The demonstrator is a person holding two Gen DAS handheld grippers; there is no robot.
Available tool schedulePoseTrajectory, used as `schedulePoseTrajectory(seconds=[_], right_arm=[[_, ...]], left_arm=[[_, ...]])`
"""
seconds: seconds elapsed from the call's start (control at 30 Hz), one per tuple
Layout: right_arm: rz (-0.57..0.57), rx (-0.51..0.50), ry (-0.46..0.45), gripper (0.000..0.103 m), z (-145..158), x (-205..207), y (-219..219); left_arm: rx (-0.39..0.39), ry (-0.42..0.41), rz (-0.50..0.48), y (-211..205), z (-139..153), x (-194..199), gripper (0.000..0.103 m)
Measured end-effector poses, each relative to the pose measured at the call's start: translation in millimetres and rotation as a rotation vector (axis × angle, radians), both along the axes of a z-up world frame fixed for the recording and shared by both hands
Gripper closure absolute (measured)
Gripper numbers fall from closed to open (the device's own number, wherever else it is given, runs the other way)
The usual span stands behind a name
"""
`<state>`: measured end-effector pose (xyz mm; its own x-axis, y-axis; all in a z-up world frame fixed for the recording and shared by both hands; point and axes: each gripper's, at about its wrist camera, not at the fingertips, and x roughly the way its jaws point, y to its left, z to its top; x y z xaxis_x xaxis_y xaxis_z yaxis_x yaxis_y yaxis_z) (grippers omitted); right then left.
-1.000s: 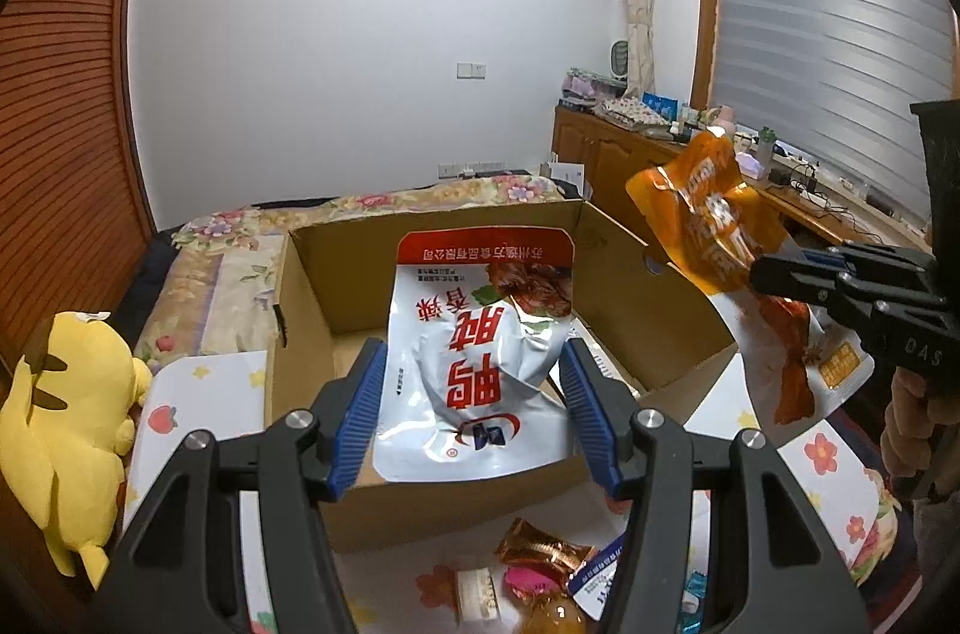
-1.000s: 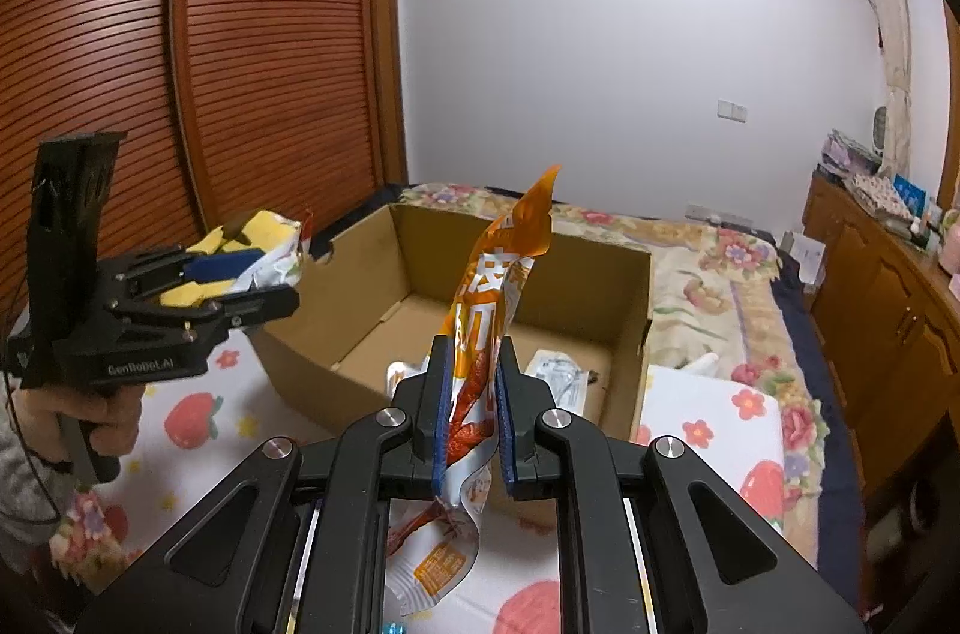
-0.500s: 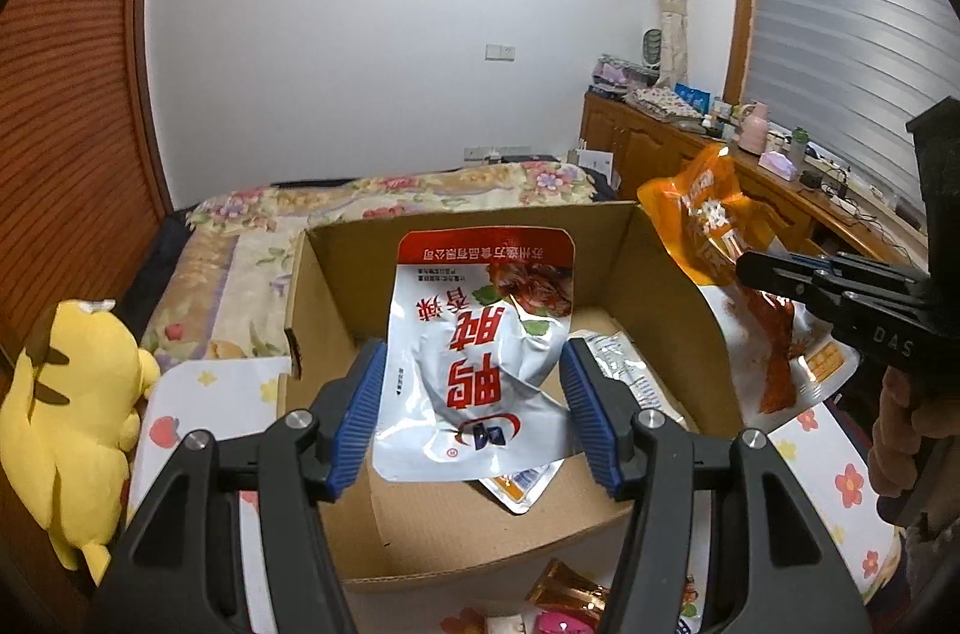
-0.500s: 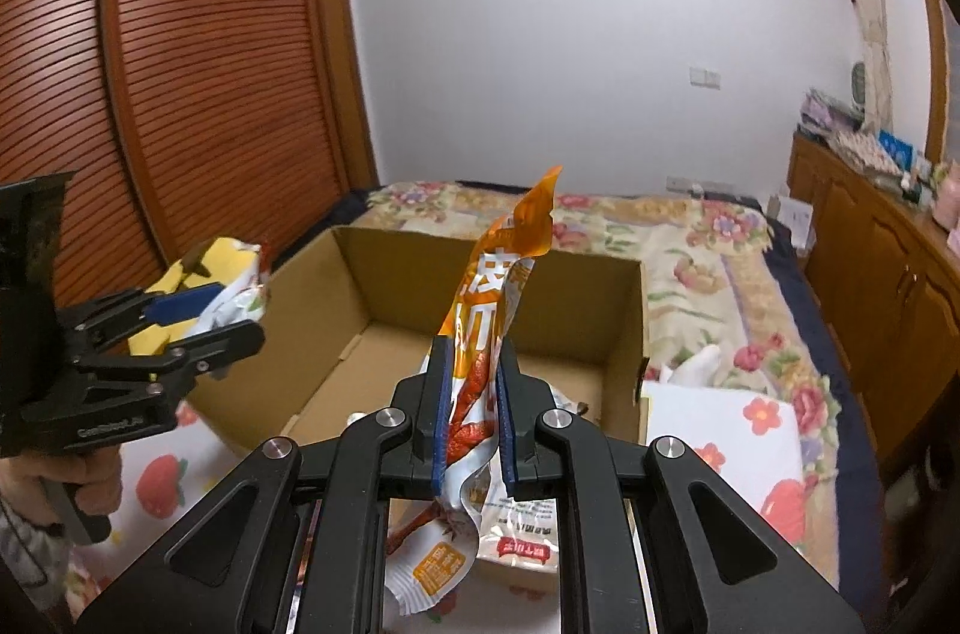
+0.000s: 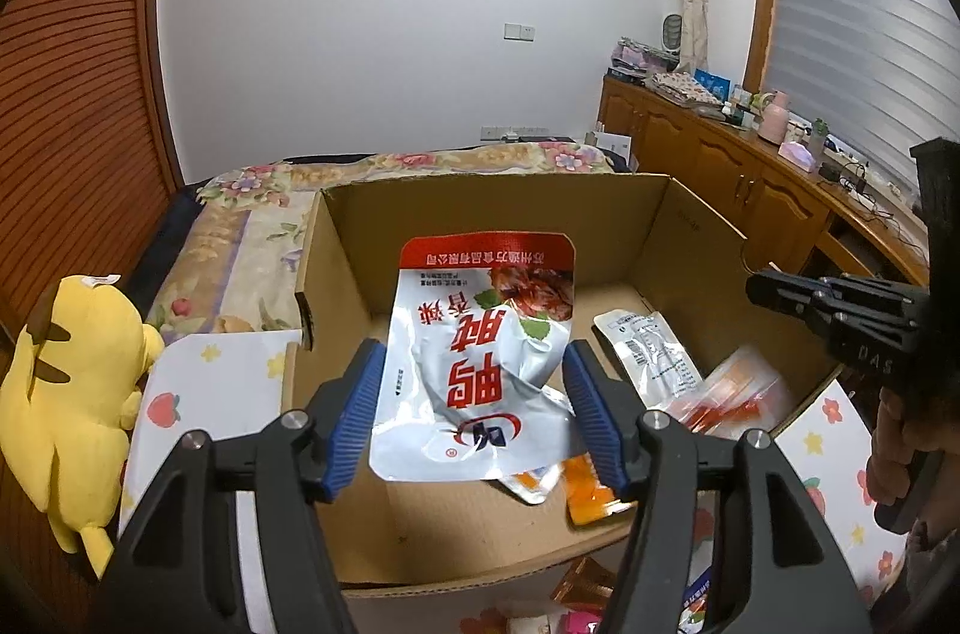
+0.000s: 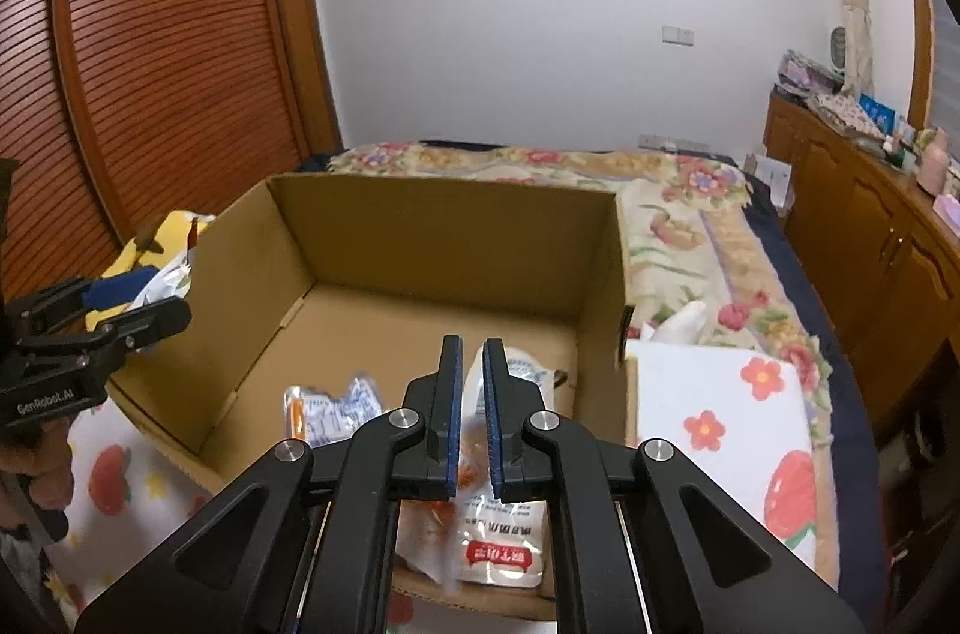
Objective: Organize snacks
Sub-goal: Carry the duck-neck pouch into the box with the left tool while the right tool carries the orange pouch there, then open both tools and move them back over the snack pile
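Note:
My left gripper (image 5: 474,388) is shut on a silver and red snack pouch (image 5: 480,352), held upright over the open cardboard box (image 5: 480,208). My right gripper (image 6: 472,382) hangs over the box's near right part (image 6: 444,214), its blue pads slightly apart with nothing between them. The orange snack bag (image 5: 729,403) lies blurred inside the box under it, also showing in the right wrist view (image 6: 474,478). Other packets (image 5: 651,352) lie on the box floor. The left gripper shows at the left of the right wrist view (image 6: 144,301).
A yellow plush toy (image 5: 72,388) sits left of the box. Loose snacks (image 5: 588,598) lie on the flowered tablecloth (image 6: 720,406) in front of the box. A bed (image 6: 660,214) lies behind and wooden cabinets (image 5: 720,166) stand at the right.
My right gripper has opened slightly and let go of the orange bag, which has dropped into the box. Both grippers have moved forward over the box.

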<state>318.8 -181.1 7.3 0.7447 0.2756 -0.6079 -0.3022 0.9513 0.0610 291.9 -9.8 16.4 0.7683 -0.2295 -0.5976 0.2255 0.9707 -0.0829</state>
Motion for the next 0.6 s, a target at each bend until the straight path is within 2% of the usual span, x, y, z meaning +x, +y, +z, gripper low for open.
schedulePoseTrajectory(seconds=[0.6], right_arm=[[0.087,0.03,-0.027,0.098,-0.6,-41.7,14.1]], left_arm=[[0.016,-0.051,-0.021,-2.2,5.0,-18.1,0.028]])
